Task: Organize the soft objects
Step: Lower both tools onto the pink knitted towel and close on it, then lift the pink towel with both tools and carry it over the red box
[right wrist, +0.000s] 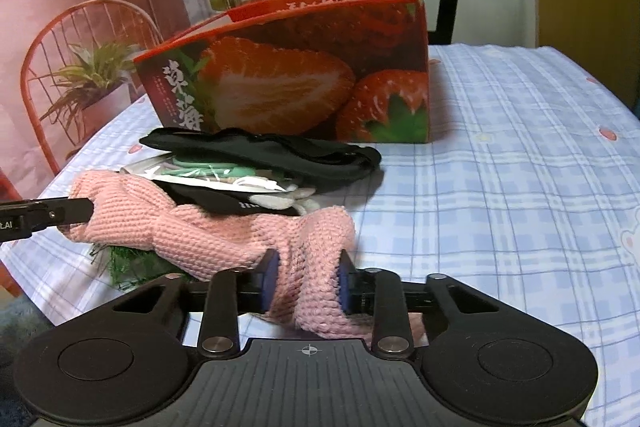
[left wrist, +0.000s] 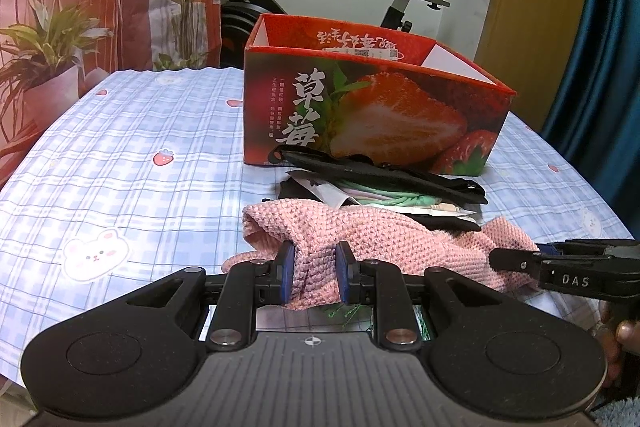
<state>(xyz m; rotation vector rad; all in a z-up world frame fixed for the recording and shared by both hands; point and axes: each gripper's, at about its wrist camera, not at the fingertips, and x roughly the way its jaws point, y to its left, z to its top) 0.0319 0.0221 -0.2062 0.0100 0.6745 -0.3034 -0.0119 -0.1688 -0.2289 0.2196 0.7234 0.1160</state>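
We had the pink knit piece (left wrist: 360,239) pinched at both ends, left gripper (left wrist: 315,273) at its left end and right gripper (right wrist: 308,281) at its right; its length ran left-right, with the strawberry box (left wrist: 372,111) beyond.

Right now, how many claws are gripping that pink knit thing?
2. The left claw pinches one end of the knit; the right claw pinches the other end.

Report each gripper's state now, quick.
Left gripper: shut on the pink knitted scarf, near one end.
Right gripper: shut on the same scarf, near its other end.
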